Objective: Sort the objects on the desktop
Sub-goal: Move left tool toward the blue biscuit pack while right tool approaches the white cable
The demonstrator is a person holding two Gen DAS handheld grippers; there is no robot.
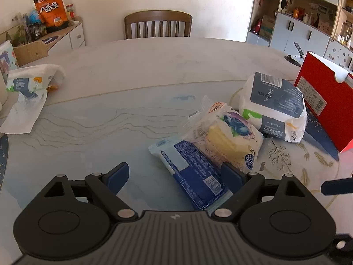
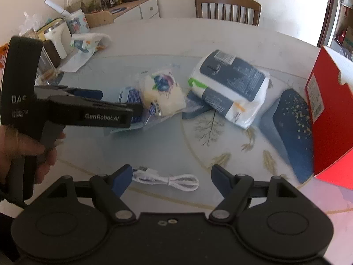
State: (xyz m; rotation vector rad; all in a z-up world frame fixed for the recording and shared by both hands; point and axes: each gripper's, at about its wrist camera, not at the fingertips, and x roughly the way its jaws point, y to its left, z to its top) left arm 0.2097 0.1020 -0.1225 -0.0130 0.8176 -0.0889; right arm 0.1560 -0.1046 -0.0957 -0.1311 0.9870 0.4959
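Round marble-patterned table [image 1: 136,66] with a glass turntable, seen from my two hand-held grippers; a wooden chair [image 1: 157,25] stands at the far edge and a sideboard [image 1: 66,35] along the wall carries an orange snack bag [image 1: 51,10].

Left gripper [image 1: 175,174]: I hold its jaws wide apart over a blue-and-white snack packet [image 1: 194,172], which lies flat on the glass between the fingers; the right finger sits just beside the packet's edge, and I cannot tell whether it touches. A blueberry cake packet [image 1: 229,137] rests on the far end of the blue packet. Behind it, a wrapped tissue pack [image 1: 275,108] leans on a dark blue pouch [image 1: 320,137], itself next to an open red box [image 1: 324,101]. An opened tissue pack [image 1: 33,79] lies well apart at the left.

Right gripper [image 2: 172,176]: jaws wide, nothing held; a coiled white USB cable [image 2: 167,177] lies on the table between the fingertips, untouched. My left hand [image 2: 24,148] appears here, gripping the other tool's handle.
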